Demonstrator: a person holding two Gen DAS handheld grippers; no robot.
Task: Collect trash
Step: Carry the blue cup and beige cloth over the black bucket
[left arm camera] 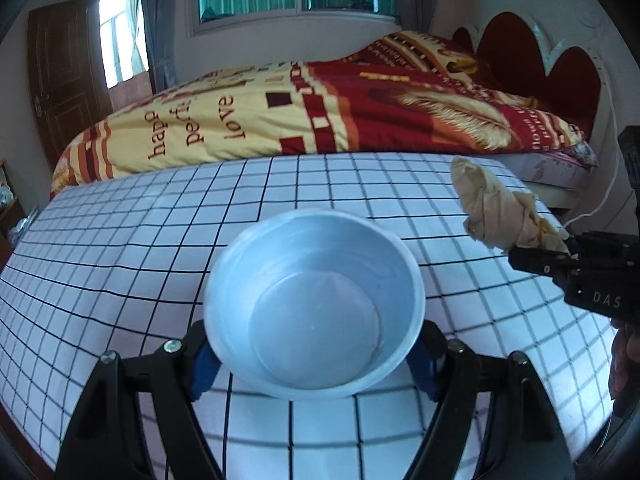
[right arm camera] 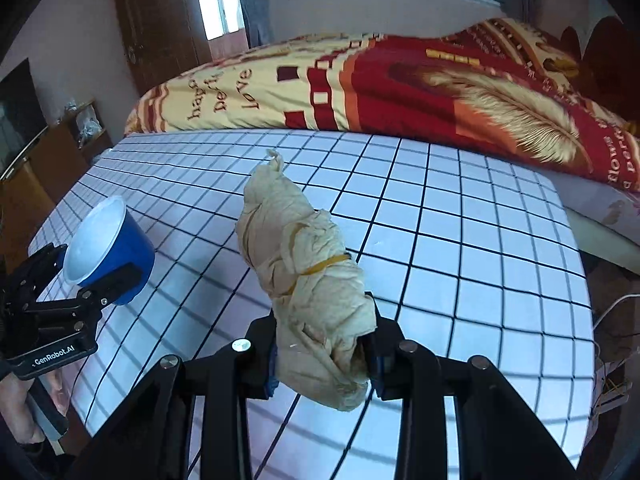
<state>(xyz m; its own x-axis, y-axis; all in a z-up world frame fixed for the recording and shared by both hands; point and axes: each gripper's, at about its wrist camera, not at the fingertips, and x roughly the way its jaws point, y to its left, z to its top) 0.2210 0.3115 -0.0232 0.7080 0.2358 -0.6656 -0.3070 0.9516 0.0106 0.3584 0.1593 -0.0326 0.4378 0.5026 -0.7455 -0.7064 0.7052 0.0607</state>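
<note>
My left gripper (left arm camera: 314,360) is shut on a blue cup with a white inside (left arm camera: 316,308), held above the checked tablecloth; the cup is empty. The cup (right arm camera: 108,248) and left gripper (right arm camera: 90,276) also show at the left of the right wrist view. My right gripper (right arm camera: 324,356) is shut on a crumpled beige paper wad bound with a rubber band (right arm camera: 304,268), held above the table. In the left wrist view the wad (left arm camera: 500,208) and right gripper (left arm camera: 560,250) are to the right of the cup and apart from it.
The table has a white cloth with a black grid (right arm camera: 460,240). A bed with a red and yellow blanket (left arm camera: 320,112) stands right behind it. A wooden door (left arm camera: 60,80) and cabinet (right arm camera: 48,160) are at the left. A white cable (right arm camera: 612,308) hangs at the table's right edge.
</note>
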